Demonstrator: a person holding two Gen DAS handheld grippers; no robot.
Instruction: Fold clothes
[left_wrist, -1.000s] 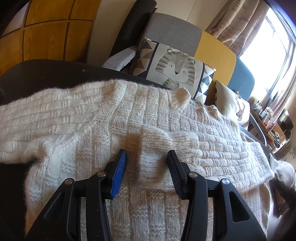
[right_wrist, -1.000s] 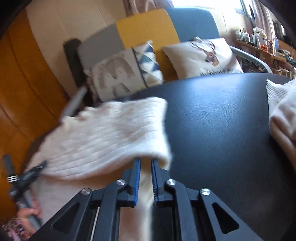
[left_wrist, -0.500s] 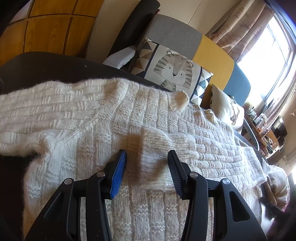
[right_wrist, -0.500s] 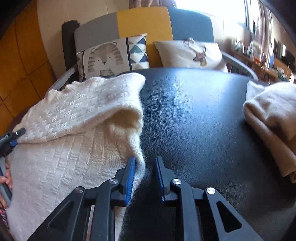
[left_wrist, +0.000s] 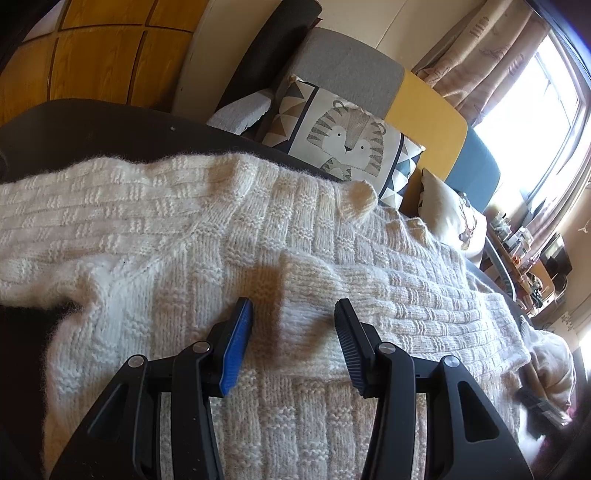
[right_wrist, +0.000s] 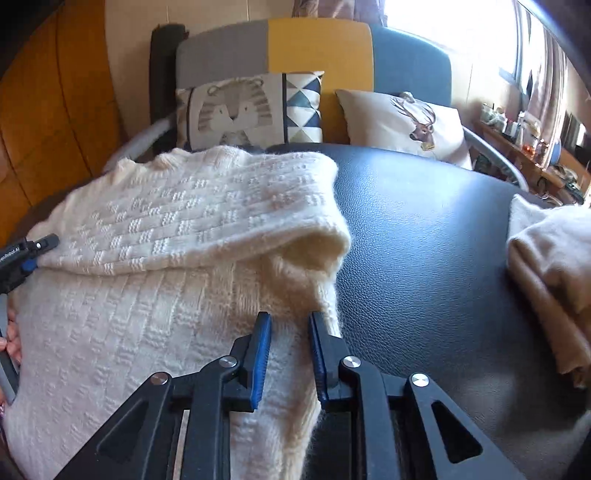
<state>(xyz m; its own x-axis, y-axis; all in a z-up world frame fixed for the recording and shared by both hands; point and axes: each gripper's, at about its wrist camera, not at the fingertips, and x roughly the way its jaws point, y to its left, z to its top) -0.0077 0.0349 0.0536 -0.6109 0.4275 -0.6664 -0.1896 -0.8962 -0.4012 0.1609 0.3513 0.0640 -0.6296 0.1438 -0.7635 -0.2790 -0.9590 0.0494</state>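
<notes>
A cream knitted sweater (left_wrist: 166, 240) lies spread on the black table (right_wrist: 424, 240). One sleeve (left_wrist: 406, 295) is folded across its body, and the cuff ends between the fingers of my left gripper (left_wrist: 291, 321). That gripper is open and hovers low over the knit, its pads clear of the cuff. In the right wrist view the same sleeve (right_wrist: 203, 214) lies over the sweater (right_wrist: 110, 350), with a rolled fold at its right end. My right gripper (right_wrist: 289, 325) stands slightly open at the sweater's right edge, with the knit showing between its jaws. The left gripper (right_wrist: 26, 251) shows at that view's left edge.
A folded beige garment (right_wrist: 554, 258) lies on the table at the right. Behind the table stands a grey, yellow and blue sofa (right_wrist: 317, 44) with a tiger cushion (right_wrist: 240, 107) and a deer cushion (right_wrist: 406, 122). A person's hand (right_wrist: 11, 332) holds the left gripper.
My right gripper has let go of the sleeve, which now lies folded over the sweater. It has shifted to the sweater's right edge. The left gripper has barely moved.
</notes>
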